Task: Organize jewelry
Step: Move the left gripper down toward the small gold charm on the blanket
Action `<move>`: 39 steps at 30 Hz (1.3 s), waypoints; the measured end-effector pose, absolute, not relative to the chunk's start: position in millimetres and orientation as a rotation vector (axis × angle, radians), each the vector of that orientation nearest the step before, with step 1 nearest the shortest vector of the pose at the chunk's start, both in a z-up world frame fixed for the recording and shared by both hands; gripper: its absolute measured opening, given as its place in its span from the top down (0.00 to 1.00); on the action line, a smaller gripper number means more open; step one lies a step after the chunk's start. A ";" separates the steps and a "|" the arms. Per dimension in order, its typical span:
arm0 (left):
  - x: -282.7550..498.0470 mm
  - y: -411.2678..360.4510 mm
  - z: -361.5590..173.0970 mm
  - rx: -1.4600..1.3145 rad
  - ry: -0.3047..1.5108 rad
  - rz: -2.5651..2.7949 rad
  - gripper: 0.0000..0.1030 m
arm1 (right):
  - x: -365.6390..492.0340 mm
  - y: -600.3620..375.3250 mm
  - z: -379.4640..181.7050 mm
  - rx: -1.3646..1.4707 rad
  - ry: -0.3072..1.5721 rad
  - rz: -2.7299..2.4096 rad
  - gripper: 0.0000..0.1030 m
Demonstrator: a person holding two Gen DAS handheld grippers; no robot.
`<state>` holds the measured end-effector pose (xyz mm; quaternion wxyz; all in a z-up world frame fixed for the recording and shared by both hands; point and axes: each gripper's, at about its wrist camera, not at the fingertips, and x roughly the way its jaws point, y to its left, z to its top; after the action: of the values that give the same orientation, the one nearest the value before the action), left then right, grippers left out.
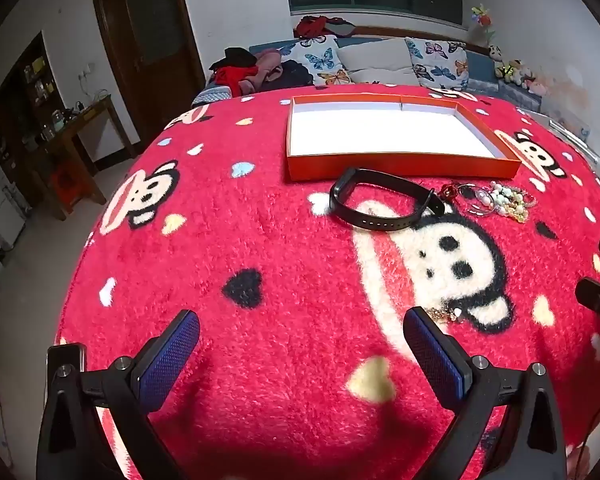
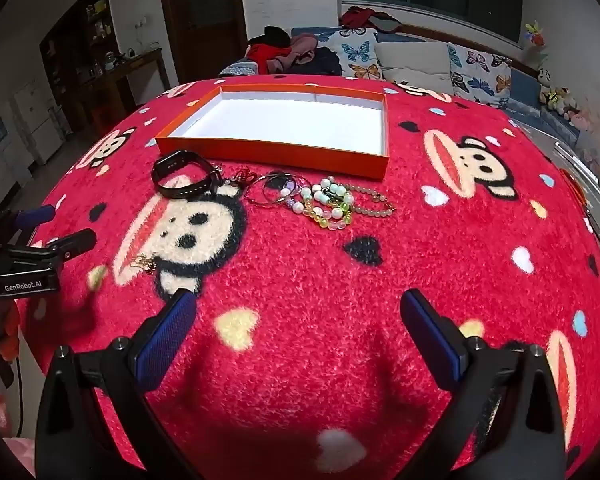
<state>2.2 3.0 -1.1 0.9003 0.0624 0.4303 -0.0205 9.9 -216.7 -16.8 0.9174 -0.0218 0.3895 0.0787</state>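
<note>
An empty orange box (image 1: 400, 166) (image 2: 268, 152) with a white inside sits on the red monkey-print blanket. In front of it lie a black watch band (image 1: 384, 200) (image 2: 184, 180), thin bangles (image 2: 276, 190) (image 1: 474, 198) and beaded bracelets (image 2: 332, 204) (image 1: 508, 200). A small gold chain (image 2: 144, 262) (image 1: 444, 314) lies nearer, by the left gripper's right finger. My left gripper (image 1: 300, 322) (image 2: 66, 226) is open and empty above the blanket. My right gripper (image 2: 300, 306) is open and empty, nearer than the beads.
The blanket-covered surface drops off at the left edge (image 1: 100, 248). Beyond it stand a sofa with butterfly cushions (image 2: 416, 62), a wooden side table (image 1: 80, 128) and a dark door (image 1: 148, 28).
</note>
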 end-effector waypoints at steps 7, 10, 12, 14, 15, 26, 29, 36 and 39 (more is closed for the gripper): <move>1.2 5.8 -2.0 0.122 0.886 -0.056 0.00 | 12.6 -215.8 -16.1 -0.048 0.814 0.160 0.01; 0.1 1.0 -5.4 0.127 0.883 -0.049 0.00 | 14.0 -212.8 -17.0 -0.043 0.812 0.160 0.01; -0.4 0.1 -6.9 0.126 0.887 -0.055 0.00 | 12.5 -214.5 -17.2 -0.038 0.811 0.163 0.01; -0.1 -1.4 -8.0 0.131 0.891 -0.056 0.00 | 12.8 -213.1 -16.6 -0.036 0.811 0.163 0.01; -0.4 -2.6 -9.0 0.134 0.892 -0.060 0.00 | 13.1 -214.8 -17.3 -0.038 0.812 0.168 0.01; -4.7 -18.7 -14.0 0.166 0.893 -0.123 0.00 | 13.9 -214.3 -21.6 -0.026 0.819 0.176 0.01; -7.5 -25.4 -15.3 0.174 0.890 -0.161 0.05 | 13.7 -213.8 -22.2 -0.024 0.822 0.180 0.01; -13.2 -43.2 -16.5 0.143 0.889 -0.325 0.31 | 12.9 -215.3 -23.1 -0.009 0.823 0.178 0.01; -13.5 -48.7 -15.8 0.115 0.879 -0.396 0.43 | 13.2 -217.2 -23.9 0.000 0.826 0.180 0.01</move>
<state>-13.5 -48.7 -15.8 0.8844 0.0551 0.4226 -0.1902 13.2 -217.2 -23.9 0.9119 -0.0002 0.4010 0.0872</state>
